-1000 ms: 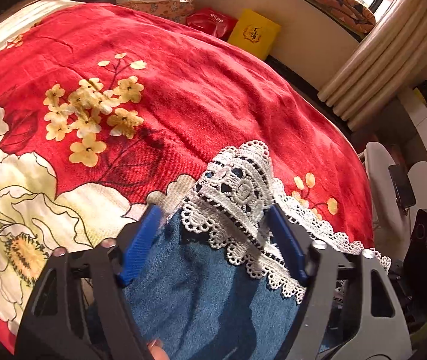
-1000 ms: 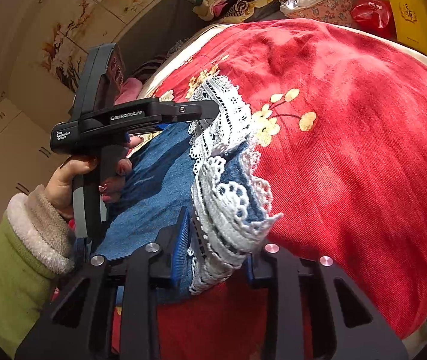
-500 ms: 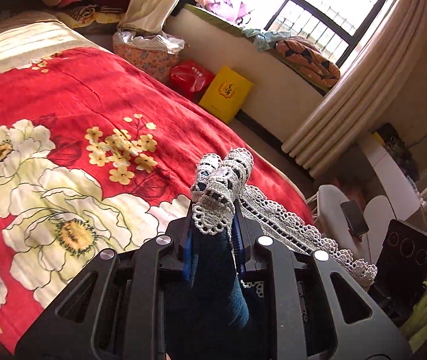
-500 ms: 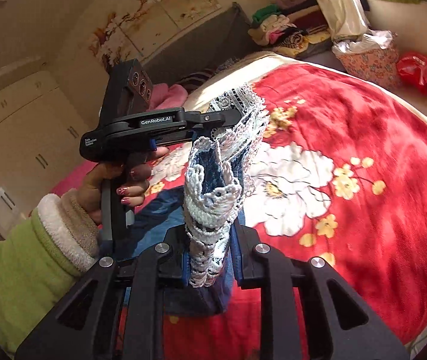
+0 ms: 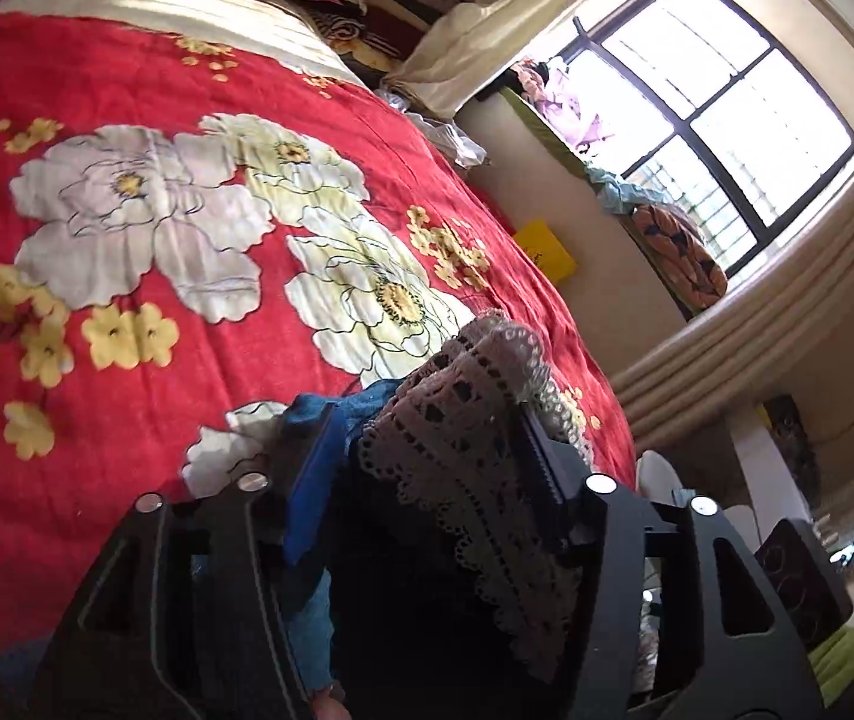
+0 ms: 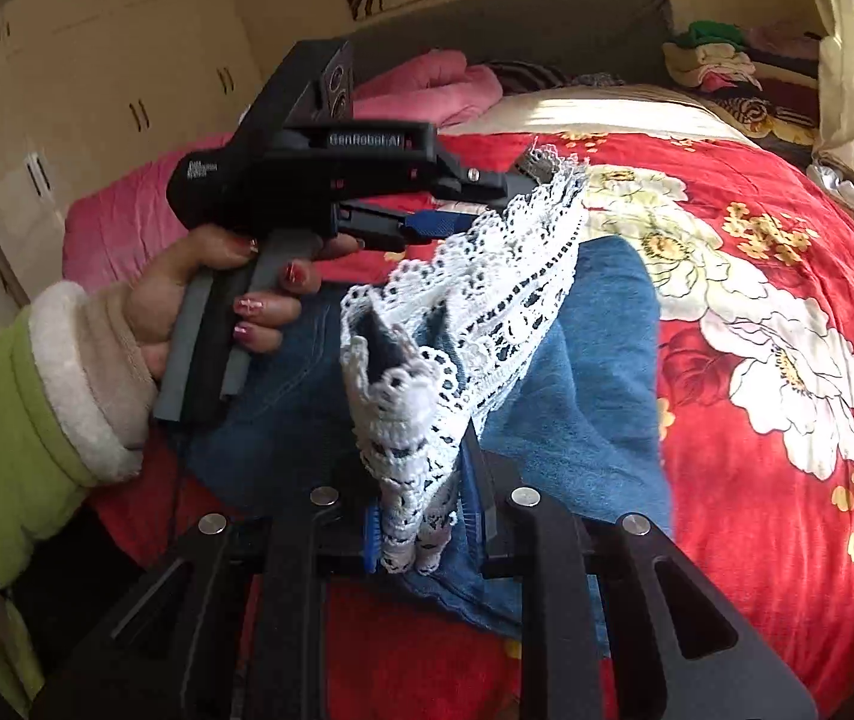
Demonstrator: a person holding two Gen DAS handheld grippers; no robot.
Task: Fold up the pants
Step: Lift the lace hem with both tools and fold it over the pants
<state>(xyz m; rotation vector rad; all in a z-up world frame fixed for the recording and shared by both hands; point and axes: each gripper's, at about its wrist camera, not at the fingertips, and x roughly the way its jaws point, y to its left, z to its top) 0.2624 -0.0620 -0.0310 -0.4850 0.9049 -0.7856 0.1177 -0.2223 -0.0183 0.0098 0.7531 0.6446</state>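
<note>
Mid-fold, hem end lifted. Blue denim pants with white lace-trimmed hem [image 6: 583,372] held up over red floral bedspread [image 6: 787,432], lace edge strung between both grippers, denim body draped down onto bed below and toward camera side. Right gripper [image 6: 427,516] pressed together on bunched lace at near end of hem. Left gripper [image 6: 487,204] pinching far end of same lace edge, seen from right wrist view with left hand [image 6: 204,294] on handle; in left wrist view left gripper [image 5: 427,456] with lace wadded between blue pads, gap not fully closed but fabric gripped. Hem's long axis running from right gripper up and away to left gripper, roughly diagonal. Waist end not visible, probably lower left under denim. Next move likely carrying hem over toward waist; both grippers equally engaged, left further along bed. Risk: lace slipping, uneven fold.
</note>
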